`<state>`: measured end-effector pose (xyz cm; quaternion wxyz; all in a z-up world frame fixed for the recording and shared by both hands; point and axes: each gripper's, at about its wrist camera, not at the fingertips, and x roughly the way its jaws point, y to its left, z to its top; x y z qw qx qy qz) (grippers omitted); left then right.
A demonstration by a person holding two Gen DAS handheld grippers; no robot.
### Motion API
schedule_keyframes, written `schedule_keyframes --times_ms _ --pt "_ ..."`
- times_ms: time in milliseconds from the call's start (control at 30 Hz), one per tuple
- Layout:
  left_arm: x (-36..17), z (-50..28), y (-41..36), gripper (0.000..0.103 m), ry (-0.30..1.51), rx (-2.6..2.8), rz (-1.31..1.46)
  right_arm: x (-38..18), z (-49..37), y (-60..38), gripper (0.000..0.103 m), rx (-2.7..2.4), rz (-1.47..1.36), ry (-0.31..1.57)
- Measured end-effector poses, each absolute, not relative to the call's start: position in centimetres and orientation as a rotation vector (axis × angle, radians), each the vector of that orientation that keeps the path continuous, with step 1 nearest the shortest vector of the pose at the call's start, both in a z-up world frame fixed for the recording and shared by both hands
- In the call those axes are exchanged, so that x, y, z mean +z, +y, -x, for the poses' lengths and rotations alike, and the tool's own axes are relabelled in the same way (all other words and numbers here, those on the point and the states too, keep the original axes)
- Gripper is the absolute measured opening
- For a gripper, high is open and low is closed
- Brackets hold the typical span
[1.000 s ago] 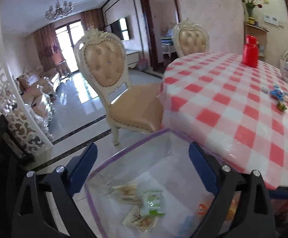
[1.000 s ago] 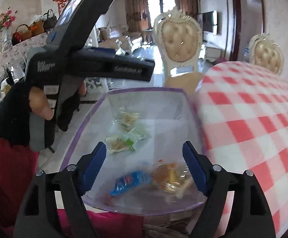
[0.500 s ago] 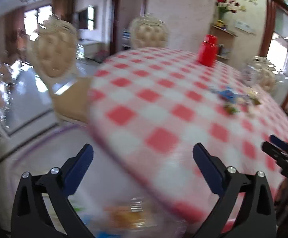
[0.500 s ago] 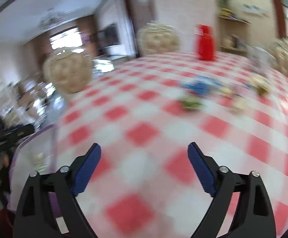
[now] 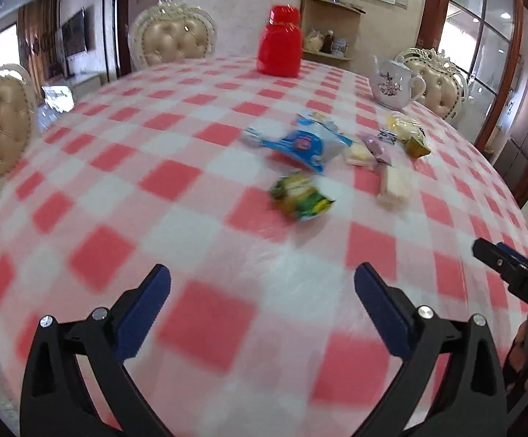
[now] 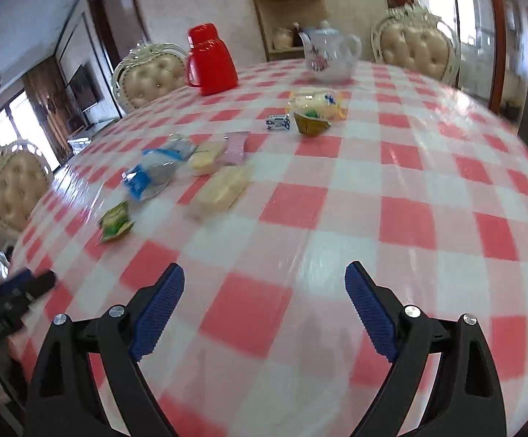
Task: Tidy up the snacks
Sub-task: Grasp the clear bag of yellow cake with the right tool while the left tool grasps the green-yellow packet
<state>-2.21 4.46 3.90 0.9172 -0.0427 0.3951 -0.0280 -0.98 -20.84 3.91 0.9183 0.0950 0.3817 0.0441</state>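
Your left gripper and right gripper both hover over the near part of the checked tablecloth, fingers spread wide with nothing between them. The snacks lie loose mid-table, well ahead of both: a green packet nearest you, a blue-and-white packet just beyond it, pale wrapped biscuits beside those, and a small gold-wrapped piece farther back. Behind them stand a red flask and a white teapot; frames are motion-blurred, so you can't read labels.
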Motion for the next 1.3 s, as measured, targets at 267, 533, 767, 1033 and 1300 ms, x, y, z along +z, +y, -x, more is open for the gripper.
schedule_keyframes --times_ms 267,533,767,1033,1300 --pt "3.5 -0.8 5.6 0.101 0.724 0.059 0.269 2.7 -7.8 -17.9 0.088 0.113 -0.236 0.853" --pt "2.9 -4.0 3.8 0.101 0.783 0.066 0.204 1.3 -12.3 -13.6 0.067 0.067 0.078 0.921" --pt "1.2 -8.3 1.2 0.101 0.913 0.111 0.142 1.7 -11.3 -19.0 0.037 0.097 0.010 0.922" --pt "1.2 -8.6 -1.7 0.041 0.898 -0.054 -0.074 2.6 -10.5 -21.0 0.036 0.087 -0.022 0.884" --pt "1.7 -7.9 0.0 0.036 0.861 -0.151 0.063 2.4 -10.4 -20.6 0.036 0.091 -0.026 0.867"
